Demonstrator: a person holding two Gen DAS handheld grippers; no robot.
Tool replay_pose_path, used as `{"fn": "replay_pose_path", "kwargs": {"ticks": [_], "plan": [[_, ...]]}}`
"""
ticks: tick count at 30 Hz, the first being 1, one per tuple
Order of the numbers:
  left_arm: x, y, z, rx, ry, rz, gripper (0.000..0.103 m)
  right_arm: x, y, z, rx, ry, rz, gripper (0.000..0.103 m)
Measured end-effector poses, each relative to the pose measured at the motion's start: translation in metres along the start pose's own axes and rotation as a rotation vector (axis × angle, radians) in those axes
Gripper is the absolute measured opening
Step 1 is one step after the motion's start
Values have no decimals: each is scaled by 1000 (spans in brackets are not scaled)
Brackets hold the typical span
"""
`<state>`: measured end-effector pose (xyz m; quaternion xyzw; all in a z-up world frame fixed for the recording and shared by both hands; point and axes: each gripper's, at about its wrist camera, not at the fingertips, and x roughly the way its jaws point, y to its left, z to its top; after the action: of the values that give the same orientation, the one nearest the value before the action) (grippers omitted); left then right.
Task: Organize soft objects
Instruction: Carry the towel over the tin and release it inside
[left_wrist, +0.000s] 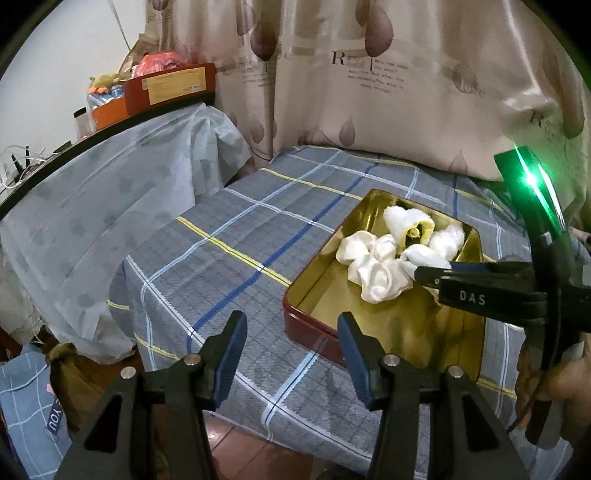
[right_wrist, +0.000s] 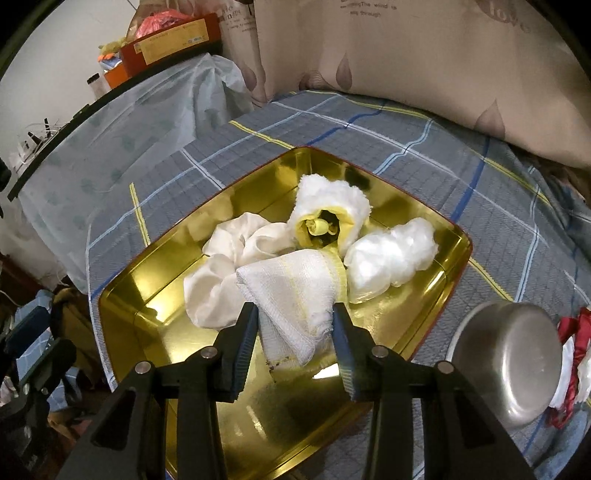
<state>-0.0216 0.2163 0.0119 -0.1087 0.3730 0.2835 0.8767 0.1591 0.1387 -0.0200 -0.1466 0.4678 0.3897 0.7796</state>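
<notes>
Lower left of the left-wrist view: left gripper (left_wrist: 291, 354) idle over the plaid sheet (left_wrist: 207, 258), jaws apart on nothing. Lower centre of the right-wrist view: right gripper (right_wrist: 293, 332) clamped on the gauze cloth (right_wrist: 295, 291) inside the gold tin (right_wrist: 140, 295), satin scrunchie (right_wrist: 229, 258) touching on its left, rolled towel (right_wrist: 328, 210) and plastic-wrapped wad (right_wrist: 391, 258) toward upper right. Best to lower until the cloth rests on the tin floor, then release straight and clear without dragging neighbours.

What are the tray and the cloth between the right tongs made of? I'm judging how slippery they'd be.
The tray looks like metal with a polished gold inside: it mirrors the lights and the cloths, and its outer wall is dark red. The cloth looks like woven cotton gauze, matte white with pale yellow stripes, an open weave and a frayed edge.
</notes>
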Motion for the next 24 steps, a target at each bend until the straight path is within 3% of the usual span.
{"fn": "replay_pose_path", "kwargs": {"ticks": [7, 12, 18, 24], "plan": [[6, -4, -2, 20, 22, -5, 52, 4, 2, 0, -9, -4, -19, 42], [9, -4, -3, 25, 38, -2, 52, 1, -3, 0, 23, -26, -12, 54], [15, -4, -4, 23, 62, 1, 52, -10, -4, 0, 26, -71, -12, 56], [17, -8, -7, 36, 76, 6, 52, -35, -8, -8, 66, -158, 42, 57]]}}
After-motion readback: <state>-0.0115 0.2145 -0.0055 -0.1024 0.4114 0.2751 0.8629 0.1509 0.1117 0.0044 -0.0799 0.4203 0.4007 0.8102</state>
